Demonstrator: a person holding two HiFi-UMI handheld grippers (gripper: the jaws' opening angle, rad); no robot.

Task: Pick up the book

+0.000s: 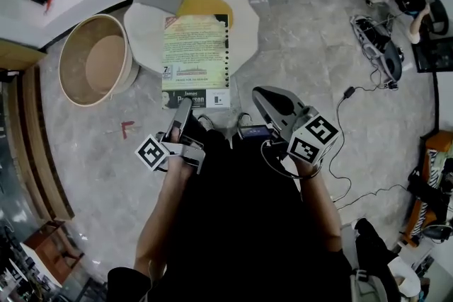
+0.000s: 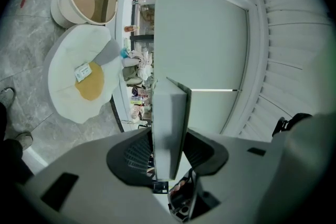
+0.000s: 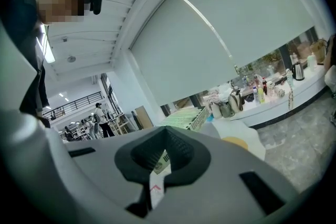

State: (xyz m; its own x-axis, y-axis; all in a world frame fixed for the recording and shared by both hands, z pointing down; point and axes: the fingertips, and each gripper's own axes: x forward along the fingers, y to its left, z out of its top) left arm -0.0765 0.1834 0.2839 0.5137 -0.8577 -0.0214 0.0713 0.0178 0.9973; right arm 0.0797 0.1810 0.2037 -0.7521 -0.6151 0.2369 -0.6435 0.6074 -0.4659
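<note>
Evidently lifted: book [image 1: 195,53] clamped at its near edge in left gripper [image 1: 182,109], above the white rug [image 1: 241,18]. Right gripper [image 1: 262,95] closed, empty, just beside. Next likely needs a steady, level hold.

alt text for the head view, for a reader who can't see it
From above, the left gripper clamps the near edge of a green-and-white book over a fried-egg-shaped rug on grey marble floor. The right gripper, jaws together, hovers beside the book's near right corner; a round beige tub stands left.
</note>
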